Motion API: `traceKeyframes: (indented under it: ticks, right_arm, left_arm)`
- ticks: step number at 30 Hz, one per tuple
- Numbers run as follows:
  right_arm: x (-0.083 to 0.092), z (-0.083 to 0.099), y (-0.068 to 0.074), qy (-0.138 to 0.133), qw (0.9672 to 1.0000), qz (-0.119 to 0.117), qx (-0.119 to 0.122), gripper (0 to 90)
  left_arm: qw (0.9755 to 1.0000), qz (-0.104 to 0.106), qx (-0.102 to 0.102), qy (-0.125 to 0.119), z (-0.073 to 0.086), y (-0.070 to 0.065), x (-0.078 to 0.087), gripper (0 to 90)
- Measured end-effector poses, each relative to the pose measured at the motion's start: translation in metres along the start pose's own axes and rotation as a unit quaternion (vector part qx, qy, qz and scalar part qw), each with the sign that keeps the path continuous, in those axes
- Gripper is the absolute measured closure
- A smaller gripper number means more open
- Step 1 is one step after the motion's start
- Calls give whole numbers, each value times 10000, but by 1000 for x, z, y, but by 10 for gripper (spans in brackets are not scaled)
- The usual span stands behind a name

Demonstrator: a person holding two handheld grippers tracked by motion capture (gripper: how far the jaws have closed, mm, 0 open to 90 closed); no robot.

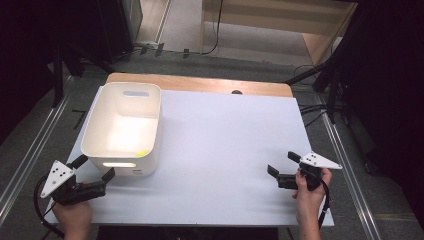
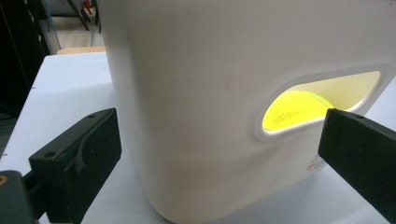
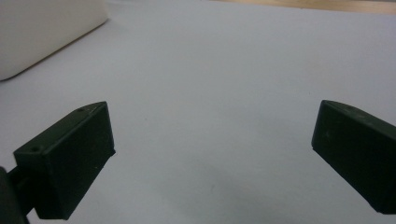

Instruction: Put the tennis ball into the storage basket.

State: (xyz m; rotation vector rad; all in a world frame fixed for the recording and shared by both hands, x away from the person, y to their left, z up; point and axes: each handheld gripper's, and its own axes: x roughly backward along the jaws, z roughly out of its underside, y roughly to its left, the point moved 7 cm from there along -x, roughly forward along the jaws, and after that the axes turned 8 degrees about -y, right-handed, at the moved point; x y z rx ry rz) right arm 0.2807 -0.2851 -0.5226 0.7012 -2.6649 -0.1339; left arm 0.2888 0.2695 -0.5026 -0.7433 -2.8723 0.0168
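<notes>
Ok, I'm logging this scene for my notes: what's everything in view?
bin: one, white, on the table's left half, slot handles in its near and far walls
ball: one, yellow-green, inside the bin, seen through the near slot
table: one, white top with a wooden far edge
left gripper: one, black with a grey plate, open, fingers at the bin's near wall
right gripper: one, black with a grey plate, open, over bare table at right
hands: two, at the near edge

Black hand-held gripper (image 1: 95,167), grey triangular plate
</notes>
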Motion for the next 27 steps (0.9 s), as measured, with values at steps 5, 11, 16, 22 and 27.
traceKeyframes:
  ticks: [5,11,16,22,27]
  right_arm:
    - [5,7,-5,-9,9999,81,-92,0]
    - [9,14,-9,-34,9998,134,-144,0]
    - [14,19,-13,-118,9996,139,-215,0]
    - [16,23,-15,-144,9995,152,-244,0]
    - [17,24,-17,-203,9991,193,-316,0]
  left_arm:
    - [10000,-3,-1,2,0,0,0,0]
    - [10000,0,0,2,0,0,0,0]
    - [10000,-2,-9,7,0,0,0,0]
    - [10000,-2,1,1,0,0,0,0]
    - [10000,2,17,-15,0,1,0,0]
